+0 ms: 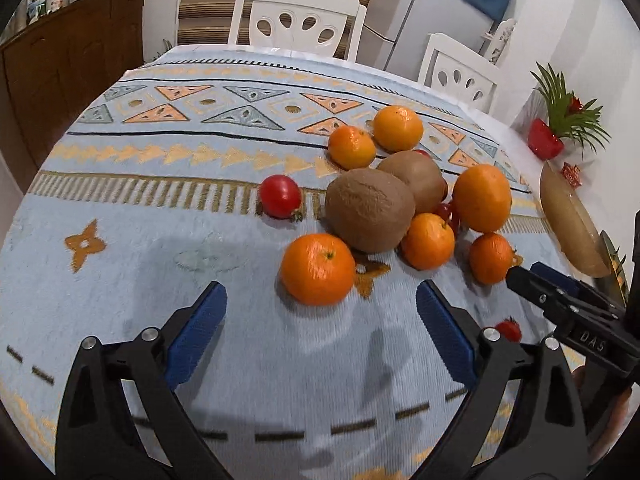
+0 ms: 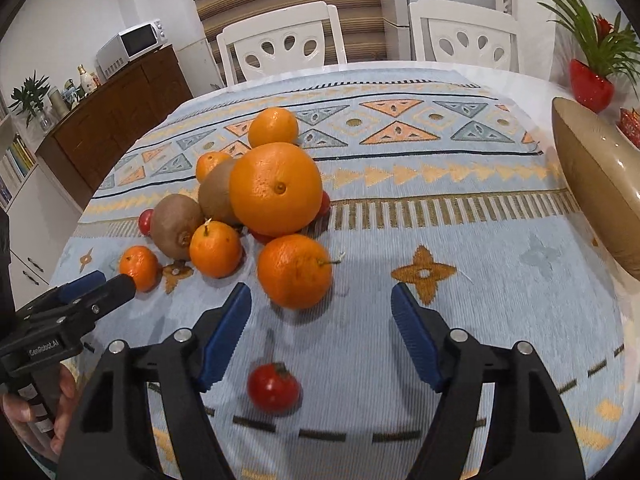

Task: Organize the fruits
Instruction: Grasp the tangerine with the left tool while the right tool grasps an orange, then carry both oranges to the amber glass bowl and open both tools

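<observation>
Right tongs spread wide, empty, a loose cherry tomato on the cloth between the blades. Left tongs also released, bare cloth beneath. Just ahead, fruit pile mid-tabletop: oranges, two kiwis, tomatoes touching. Clear cloth left of it. Tan bowl at right edge. White chairs beyond far edge.

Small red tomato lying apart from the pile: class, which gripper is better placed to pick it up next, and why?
Probably the right gripper. The tomato lies just below its open jaws, while the left gripper faces a mandarin instead.
</observation>
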The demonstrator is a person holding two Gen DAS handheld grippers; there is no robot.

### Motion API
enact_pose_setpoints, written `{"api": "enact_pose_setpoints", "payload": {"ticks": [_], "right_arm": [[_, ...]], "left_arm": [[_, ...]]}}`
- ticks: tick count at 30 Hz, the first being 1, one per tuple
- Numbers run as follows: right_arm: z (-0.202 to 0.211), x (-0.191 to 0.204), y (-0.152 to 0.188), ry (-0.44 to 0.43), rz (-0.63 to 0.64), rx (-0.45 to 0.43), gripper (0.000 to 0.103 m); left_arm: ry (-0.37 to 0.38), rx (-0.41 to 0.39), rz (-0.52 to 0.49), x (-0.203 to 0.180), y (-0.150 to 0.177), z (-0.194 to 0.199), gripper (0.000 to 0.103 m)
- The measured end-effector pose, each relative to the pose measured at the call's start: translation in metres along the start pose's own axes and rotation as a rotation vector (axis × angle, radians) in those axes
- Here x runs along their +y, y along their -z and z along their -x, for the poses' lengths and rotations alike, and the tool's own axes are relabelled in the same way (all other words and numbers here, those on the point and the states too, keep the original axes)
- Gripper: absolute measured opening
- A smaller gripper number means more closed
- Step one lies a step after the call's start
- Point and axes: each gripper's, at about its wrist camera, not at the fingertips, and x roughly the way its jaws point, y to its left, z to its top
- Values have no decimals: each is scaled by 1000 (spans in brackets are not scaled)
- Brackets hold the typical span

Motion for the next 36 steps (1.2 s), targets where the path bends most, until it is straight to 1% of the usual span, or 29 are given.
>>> {"api": "enact_pose_setpoints", "payload": {"ticks": [3,5,9,12,13,17,20,22,23,24,26,27,29,31,33,35,36], "right_arm": [[-9,0,-4,2,3,15,71],[-16,0,-5,-1,2,28,72],[-24,0,-7,-26,-5,47,71],[-26,3,-9,-23,4,46,71],[-27,3,-10,-24,6,47,71],[-32,3,-10,-45,1,59,67],[-35,2,-9,-55,-9,63,67],[-34,2,-10,-65,-7,61,62],[-33,2,-9,-78,-7,60,54],[-31,3,-9,-104,-9,60,45],[-29,6,-8,-91,4,56,45],[-27,7,-7,-78,13,53,45],[-23,7,-5,-75,12,47,45],[-14,-1,-3,-97,-11,37,45],[-2,-10,-3,-98,-30,16,44],[18,-26,-5,-76,-51,-29,44],[24,-33,-7,-69,-59,-47,43]], "left_arm": [[-16,-3,-20,-4,-3,-8,94],[-28,1,-27,-4,-5,-12,92],[-24,15,-21,-4,-7,-19,90],[-33,23,-28,-6,-7,-22,90],[-36,25,-32,-7,-7,-23,88],[-62,28,-50,-11,-7,-25,83],[-80,30,-62,-13,-7,-27,82],[-94,29,-69,-15,-6,-28,81],[-106,29,-73,-16,-6,-28,76],[-120,28,-78,-17,-6,-29,71],[-155,21,-92,-19,-6,-29,46],[-174,17,-102,-21,-5,-28,42],[-171,18,-104,-23,-4,-24,42],[-149,5,-104,-26,-3,-15,42],[-132,-29,-127,-38,-2,0,42],[-113,-64,-163,-56,-5,15,42],[-89,-85,-186,-71,-9,23,42]]}}
